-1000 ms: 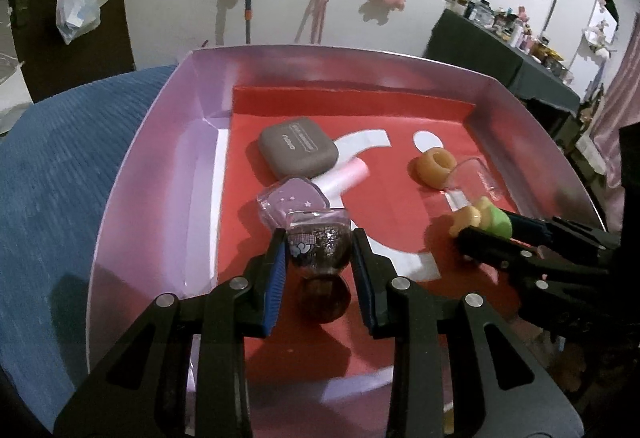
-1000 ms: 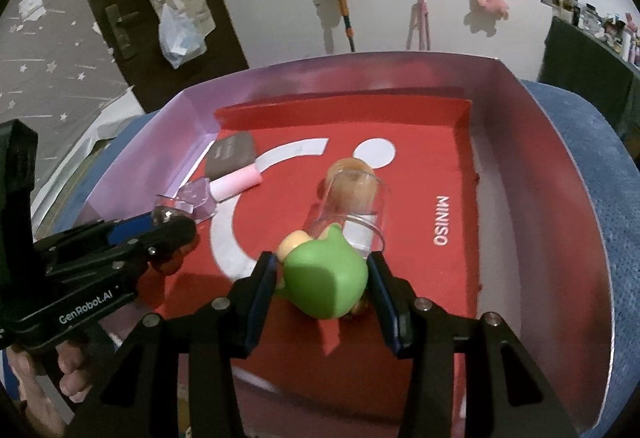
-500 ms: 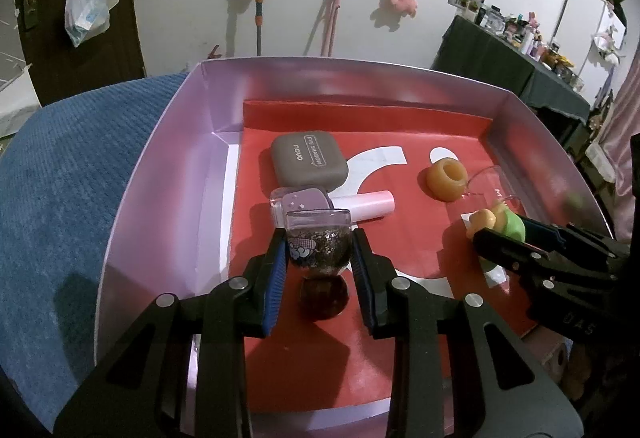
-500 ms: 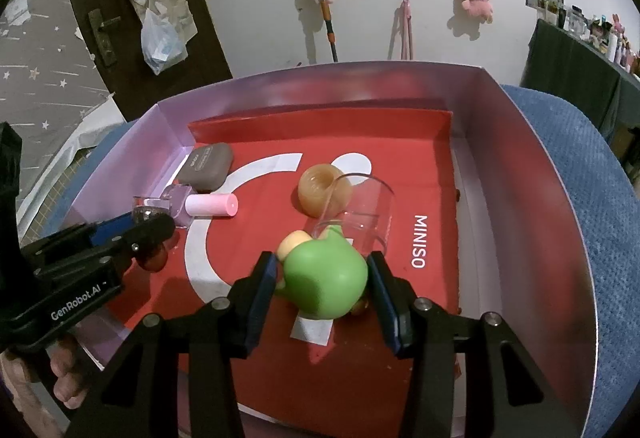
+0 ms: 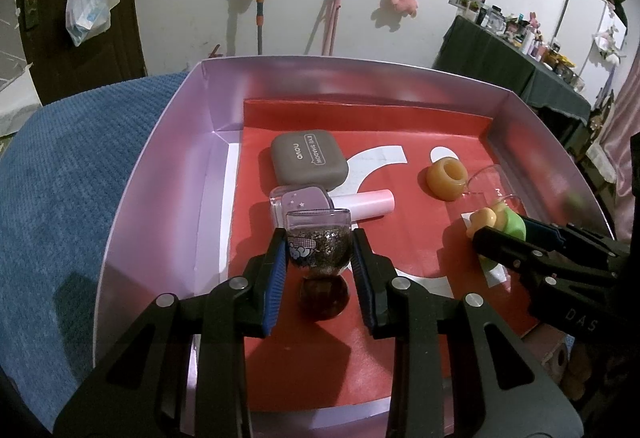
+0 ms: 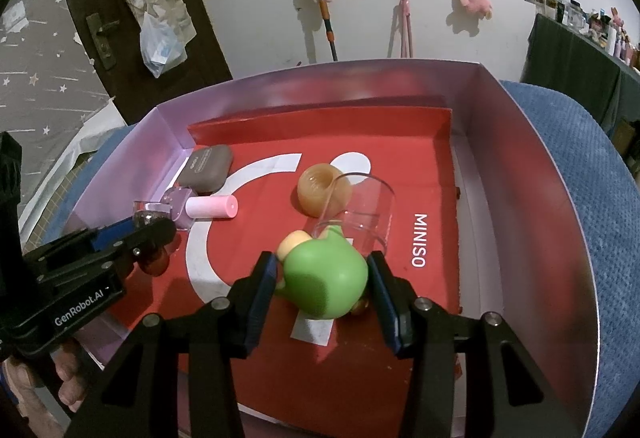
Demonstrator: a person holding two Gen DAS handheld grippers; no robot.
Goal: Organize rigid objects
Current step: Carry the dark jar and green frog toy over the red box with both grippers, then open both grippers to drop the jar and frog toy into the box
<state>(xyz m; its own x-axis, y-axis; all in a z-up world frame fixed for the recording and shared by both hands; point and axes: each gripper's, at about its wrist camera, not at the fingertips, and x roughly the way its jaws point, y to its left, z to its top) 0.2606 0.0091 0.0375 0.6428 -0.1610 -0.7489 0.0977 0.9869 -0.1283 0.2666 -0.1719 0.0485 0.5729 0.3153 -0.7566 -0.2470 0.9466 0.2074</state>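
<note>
1. Two grippers are over the open box (image 5: 160,174), the same as a moment ago.
2. The left gripper (image 5: 319,258) still squeezes the glitter bottle (image 5: 319,248) above the red floor, near the box's left wall.
3. The right gripper (image 6: 323,288) still squeezes the green toy (image 6: 326,284), by the clear cup (image 6: 362,216).
4. The view shows more of the box now, so the grey case (image 5: 307,157), pink bottle (image 5: 362,203) and tan ring (image 5: 447,177) look farther away.
</note>
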